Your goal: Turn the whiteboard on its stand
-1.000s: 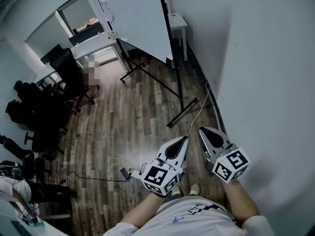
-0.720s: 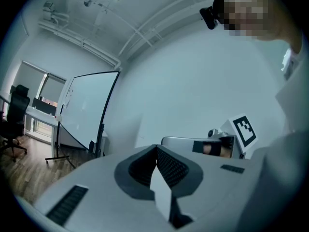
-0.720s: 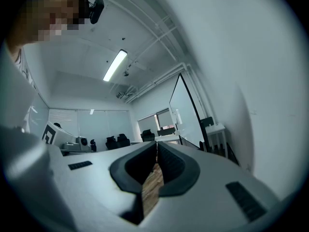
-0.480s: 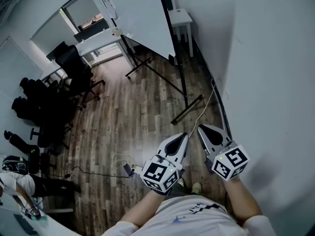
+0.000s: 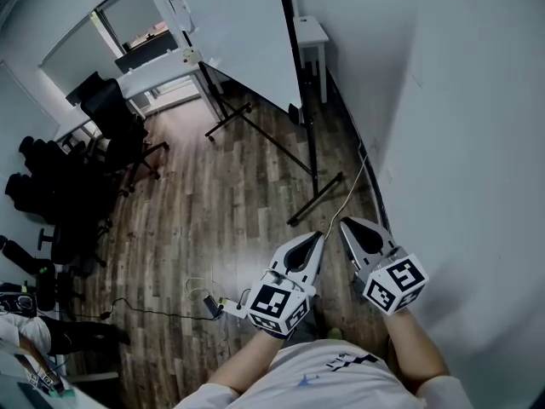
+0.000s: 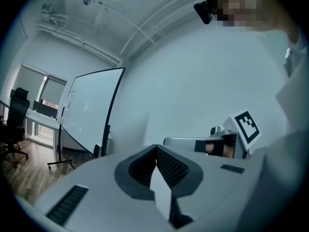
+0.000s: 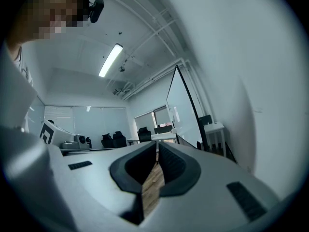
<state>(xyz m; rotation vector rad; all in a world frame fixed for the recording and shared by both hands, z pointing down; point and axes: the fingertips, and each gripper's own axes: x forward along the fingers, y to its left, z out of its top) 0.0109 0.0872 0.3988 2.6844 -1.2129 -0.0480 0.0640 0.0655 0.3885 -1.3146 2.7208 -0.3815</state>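
The whiteboard (image 5: 238, 32) stands tilted on its black stand (image 5: 311, 156) at the far end of the room, near the right wall. Its floor foot (image 5: 317, 198) reaches toward me. Both grippers are held low in front of my body, side by side and well short of the board. My left gripper (image 5: 318, 237) is shut with nothing in it. My right gripper (image 5: 344, 223) is likewise shut and empty. In the left gripper view the whiteboard (image 6: 89, 110) shows ahead at the left, beyond the left gripper (image 6: 156, 146). Past the right gripper (image 7: 158, 143), the whiteboard (image 7: 181, 108) appears nearly edge-on.
A white wall (image 5: 460, 143) runs close along my right. A small white table (image 5: 308, 34) stands behind the board. A desk (image 5: 153, 71) and several black office chairs (image 5: 111, 118) fill the left. Cables (image 5: 209, 301) lie on the wood floor near my feet.
Both grippers have shifted slightly together, still shut and side by side. The head view swayed and came back. The whiteboard has not moved.
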